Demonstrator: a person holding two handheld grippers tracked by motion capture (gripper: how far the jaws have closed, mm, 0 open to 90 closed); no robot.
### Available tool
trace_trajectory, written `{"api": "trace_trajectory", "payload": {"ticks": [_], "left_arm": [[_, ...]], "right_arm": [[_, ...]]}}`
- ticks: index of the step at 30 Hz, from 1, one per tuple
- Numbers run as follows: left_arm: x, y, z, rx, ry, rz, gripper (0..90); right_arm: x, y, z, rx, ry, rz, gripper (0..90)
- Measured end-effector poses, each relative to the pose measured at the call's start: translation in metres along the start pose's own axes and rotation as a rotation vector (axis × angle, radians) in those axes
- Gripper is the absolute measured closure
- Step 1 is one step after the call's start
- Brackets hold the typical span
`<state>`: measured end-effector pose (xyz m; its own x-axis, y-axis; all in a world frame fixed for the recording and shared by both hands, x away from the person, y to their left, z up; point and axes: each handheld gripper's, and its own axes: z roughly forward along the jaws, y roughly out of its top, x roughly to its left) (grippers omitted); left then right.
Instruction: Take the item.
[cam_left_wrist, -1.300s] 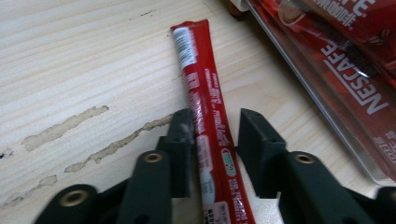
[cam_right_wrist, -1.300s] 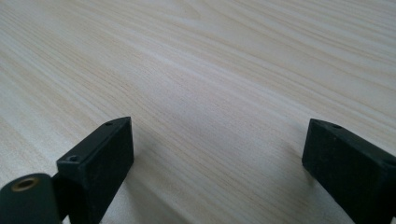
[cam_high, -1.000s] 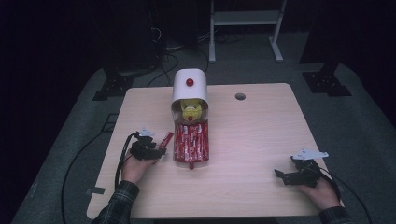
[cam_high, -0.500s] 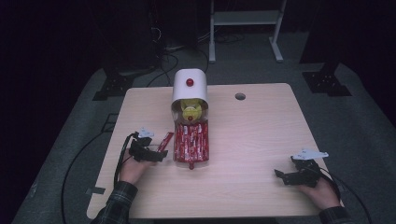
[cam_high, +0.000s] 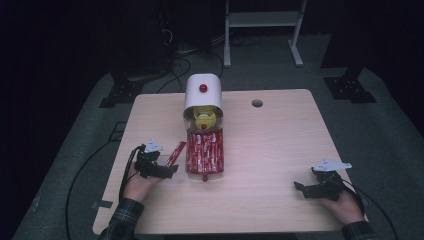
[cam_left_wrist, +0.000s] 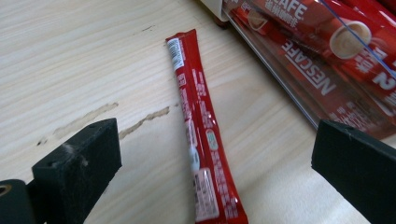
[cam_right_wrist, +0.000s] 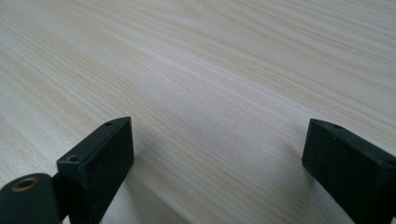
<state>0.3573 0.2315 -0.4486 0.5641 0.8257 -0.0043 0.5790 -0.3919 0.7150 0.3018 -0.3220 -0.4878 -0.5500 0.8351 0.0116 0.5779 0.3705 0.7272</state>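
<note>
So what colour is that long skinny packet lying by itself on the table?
The coffee stick packet is red with small white print, clearest in the left gripper view.

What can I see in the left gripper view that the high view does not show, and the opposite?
The left gripper view alone shows the small print on the single red sachet, the NESCAFE lettering on the packed sachets, and scuff marks on the wood.

The high view alone shows the white dispenser with its red knob, the yellow toy, the right tool and the table hole.

Both show the loose sachet lying flat before the open left tool, beside the pack.
</note>
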Motion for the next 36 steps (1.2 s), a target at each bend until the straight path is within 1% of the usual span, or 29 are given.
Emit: {"api": "trace_trajectory", "payload": {"ticks": [5, 8, 12, 20, 22, 27, 36], "left_arm": [[0.003, -0.007, -0.009, -0.012, 0.006, -0.008, 1.1], [0.004, -0.011, -0.012, -0.015, 0.007, -0.013, 1.1], [0.005, -0.02, -0.019, -0.01, 0.007, -0.02, 1.1], [0.008, -0.038, -0.027, 0.016, 0.011, -0.01, 1.1], [0.008, -0.042, -0.029, 0.019, 0.011, -0.012, 1.1], [0.007, -0.049, -0.03, 0.044, 0.013, 0.011, 1.1], [0.01, -0.059, -0.028, 0.071, -0.002, 0.013, 1.0]], "right_arm": [[0.0, 0.0, 0.0, 0.0, 0.0, 0.001, 7.8], [0.0, 0.0, 0.0, 0.0, 0.0, 0.0, 7.8], [0.0, 0.0, 0.0, 0.0, 0.0, 0.0, 7.8], [0.0, 0.0, 0.0, 0.0, 0.0, 0.0, 7.8], [0.0, 0.0, 0.0, -0.001, 0.0, 0.002, 7.8], [0.0, 0.0, 0.0, -0.001, 0.0, 0.001, 7.8], [0.0, 0.0, 0.0, -0.001, 0.0, 0.001, 7.8]]}}
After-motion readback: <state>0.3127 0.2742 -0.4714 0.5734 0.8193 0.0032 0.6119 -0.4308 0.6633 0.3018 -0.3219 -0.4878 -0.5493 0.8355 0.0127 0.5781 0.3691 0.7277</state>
